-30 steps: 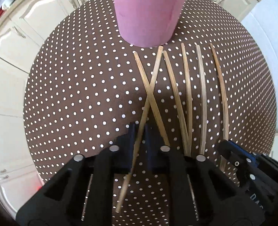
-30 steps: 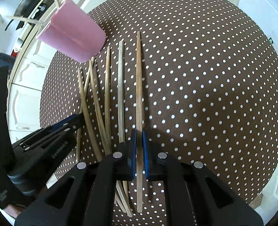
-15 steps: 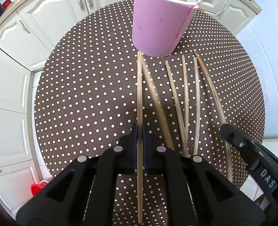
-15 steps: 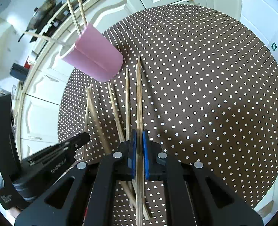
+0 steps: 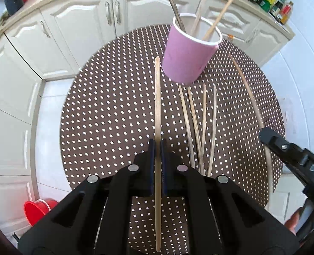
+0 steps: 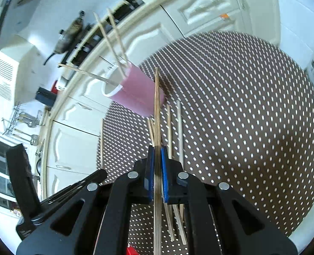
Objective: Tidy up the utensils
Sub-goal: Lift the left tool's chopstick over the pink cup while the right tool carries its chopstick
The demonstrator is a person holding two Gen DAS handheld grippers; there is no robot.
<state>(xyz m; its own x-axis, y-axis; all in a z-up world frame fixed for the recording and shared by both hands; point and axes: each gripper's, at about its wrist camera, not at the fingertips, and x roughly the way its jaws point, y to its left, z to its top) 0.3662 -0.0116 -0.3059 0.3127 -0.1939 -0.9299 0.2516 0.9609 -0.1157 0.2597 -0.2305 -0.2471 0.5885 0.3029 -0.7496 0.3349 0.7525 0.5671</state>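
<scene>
Wooden stick [image 5: 158,110] sits clamped between the closed jaws of the left gripper [image 5: 157,148], lifted above the desk [image 5: 105,114] and pointing toward the pink cup [image 5: 188,57]. The right gripper [image 6: 157,155] also has its jaws closed on a second stick [image 6: 157,106] — this one crosses in front of the cup in the right wrist view. Four more sticks [image 5: 199,125] lie on the dotted brown cloth just below the cup, some crossing each other. Three sticks [image 5: 222,12] already stand inside the cup.
</scene>
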